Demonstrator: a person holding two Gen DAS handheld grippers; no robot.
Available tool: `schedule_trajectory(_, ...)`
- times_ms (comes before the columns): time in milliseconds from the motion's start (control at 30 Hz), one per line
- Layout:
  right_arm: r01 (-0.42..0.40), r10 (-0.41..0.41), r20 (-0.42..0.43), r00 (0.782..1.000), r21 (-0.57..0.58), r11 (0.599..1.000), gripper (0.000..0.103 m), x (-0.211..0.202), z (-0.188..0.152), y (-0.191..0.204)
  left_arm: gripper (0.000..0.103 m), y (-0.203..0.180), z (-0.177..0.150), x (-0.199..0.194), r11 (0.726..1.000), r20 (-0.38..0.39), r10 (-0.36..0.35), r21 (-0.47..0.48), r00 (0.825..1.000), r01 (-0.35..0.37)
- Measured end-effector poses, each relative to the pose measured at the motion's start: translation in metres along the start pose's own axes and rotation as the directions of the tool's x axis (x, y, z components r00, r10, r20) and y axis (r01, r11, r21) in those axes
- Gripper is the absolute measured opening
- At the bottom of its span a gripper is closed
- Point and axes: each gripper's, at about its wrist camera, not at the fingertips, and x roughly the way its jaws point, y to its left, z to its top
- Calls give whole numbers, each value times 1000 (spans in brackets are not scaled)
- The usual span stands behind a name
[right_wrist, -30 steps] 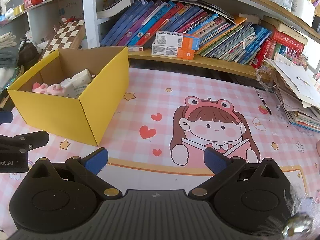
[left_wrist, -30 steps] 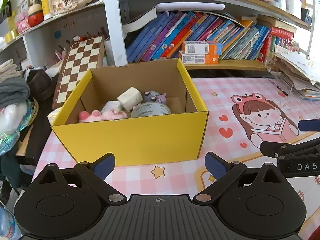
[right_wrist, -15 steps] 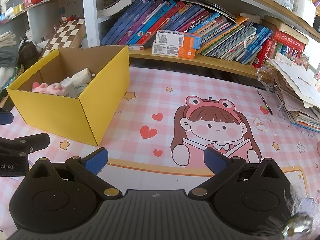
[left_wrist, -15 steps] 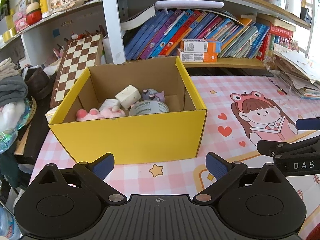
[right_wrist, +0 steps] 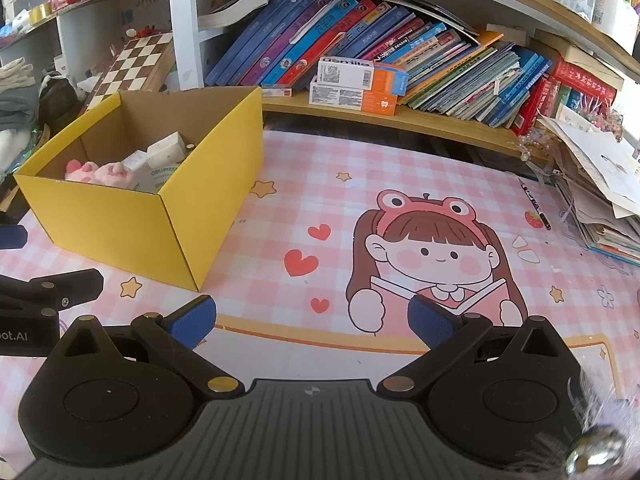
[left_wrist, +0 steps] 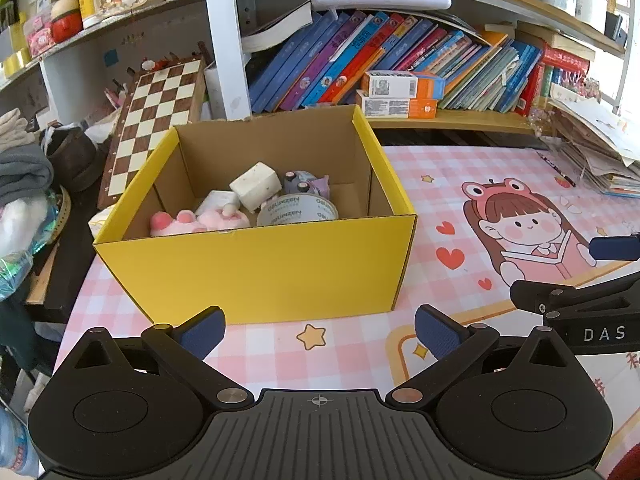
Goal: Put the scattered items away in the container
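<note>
Yellow box (left_wrist: 256,268) sits just beyond the left gripper (left_wrist: 320,330); both grippers gape, empty.

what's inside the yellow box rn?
In the yellow box: pink plush paws, white block, small white box, tape roll, purple figurine. The near wall hides the box floor.

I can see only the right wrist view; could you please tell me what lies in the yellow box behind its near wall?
Observer: A tape roll lies flat in the yellow box, next to a pink plush.
Operator: Is anything beside the white block?
Observer: Yes, a small purple figure sits right of the white block.
Operator: Is the left hand-held gripper carrying anything?
Observer: No, the left hand-held gripper is open and empty, in front of the box.
</note>
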Motion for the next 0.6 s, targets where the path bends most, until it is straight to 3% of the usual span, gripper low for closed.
schedule_trajectory(600,-3,3,-3,1000,-7,1000,103,3,2,3,103,2,2,2,1000,2,-13,12,1000,13)
